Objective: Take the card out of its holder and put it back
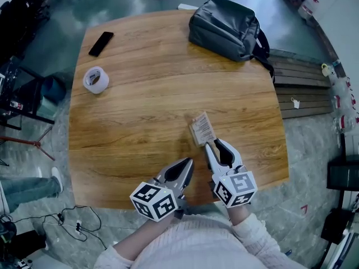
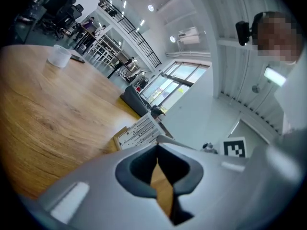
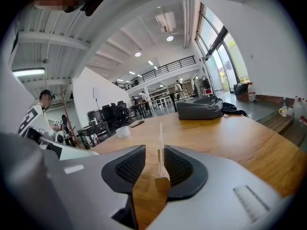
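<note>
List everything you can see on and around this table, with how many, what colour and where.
table: one, brown wood, fills the middle of the head view
backpack: one, dark grey, far right corner of the table
phone: one, black, far left corner
tape roll: one, white, left side, nearer than the phone
card: one, pale with dark print, standing in its holder near the right front
holder: one, light wood, between the right gripper's jaws
bench: one, dark slats, on the floor to the right of the table
left gripper: one, grey, front edge, jaws together, empty
right gripper: one, grey, jaws apart around the card
sleeves: two, white knit, bottom edge
</note>
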